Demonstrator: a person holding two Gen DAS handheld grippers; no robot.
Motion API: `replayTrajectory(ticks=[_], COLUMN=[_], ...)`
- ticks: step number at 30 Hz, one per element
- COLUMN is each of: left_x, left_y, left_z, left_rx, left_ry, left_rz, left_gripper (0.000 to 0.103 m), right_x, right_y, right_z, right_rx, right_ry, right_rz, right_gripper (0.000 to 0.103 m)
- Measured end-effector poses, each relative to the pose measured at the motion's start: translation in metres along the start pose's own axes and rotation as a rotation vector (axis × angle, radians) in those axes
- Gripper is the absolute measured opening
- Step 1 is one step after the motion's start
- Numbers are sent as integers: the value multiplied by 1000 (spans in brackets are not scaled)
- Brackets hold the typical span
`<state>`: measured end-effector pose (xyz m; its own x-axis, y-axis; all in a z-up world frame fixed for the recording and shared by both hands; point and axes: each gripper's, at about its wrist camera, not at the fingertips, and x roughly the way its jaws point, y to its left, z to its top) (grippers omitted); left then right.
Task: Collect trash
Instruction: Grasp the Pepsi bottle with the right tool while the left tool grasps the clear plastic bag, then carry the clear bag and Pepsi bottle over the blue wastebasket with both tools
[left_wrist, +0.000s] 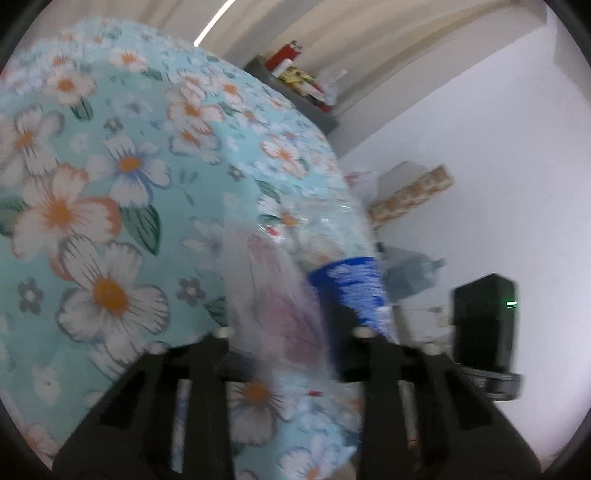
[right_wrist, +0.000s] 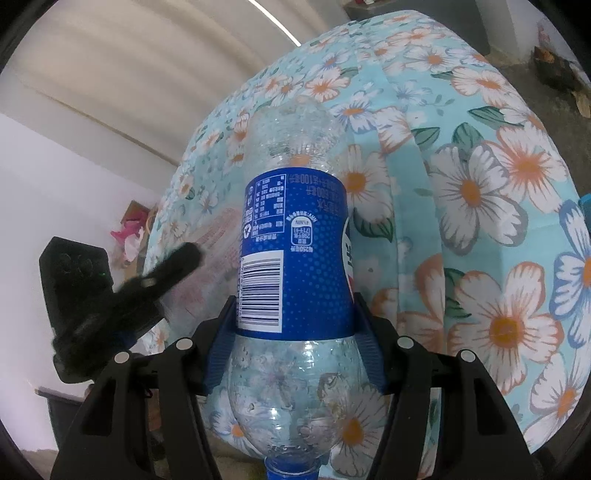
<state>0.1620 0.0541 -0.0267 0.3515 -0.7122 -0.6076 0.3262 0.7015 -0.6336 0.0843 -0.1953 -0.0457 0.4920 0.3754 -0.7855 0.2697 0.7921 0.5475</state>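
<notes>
My right claw (right_wrist: 293, 332) is clamped on the blue-labelled plastic bottle (right_wrist: 295, 251), cap toward me, base pointing at the floral cloth (right_wrist: 480, 184). My left claw (left_wrist: 291, 343) holds a thin translucent bag (left_wrist: 273, 291); motion blur hides how tightly its jaws meet. The bottle sits just beside that bag.

Bed (right_wrist: 480, 184) under turquoise floral sheet, far grey shelf (left_wrist: 295, 96) holding clutter
</notes>
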Motion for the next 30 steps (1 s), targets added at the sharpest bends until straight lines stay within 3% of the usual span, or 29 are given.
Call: replayTrajectory(ticks=[2,4,11,18,30], left_x=[1,-1,7,8,10], left_y=[-9,-19,-54,-68,-75], left_z=[0,-1,-10,-18,-20], left_rx=[59,138,362,438,487], left_ry=[-1,-9,-23,-39,-61], left_rz=[59,125,311,375,424], left_gripper=[8,6,5,5,5], right_x=[-8,-17,-18,-8,-8], right_y=[-2,-4,-7,-8,-15], right_z=[-1,-1,2,4,3], right_rx=[-1,-5,-2,-3,21], right_ry=[-19,-41,-32,-21,-36], right_rz=[-28,-77,-134,-166,-125], right_gripper=[58,58,60,64,61])
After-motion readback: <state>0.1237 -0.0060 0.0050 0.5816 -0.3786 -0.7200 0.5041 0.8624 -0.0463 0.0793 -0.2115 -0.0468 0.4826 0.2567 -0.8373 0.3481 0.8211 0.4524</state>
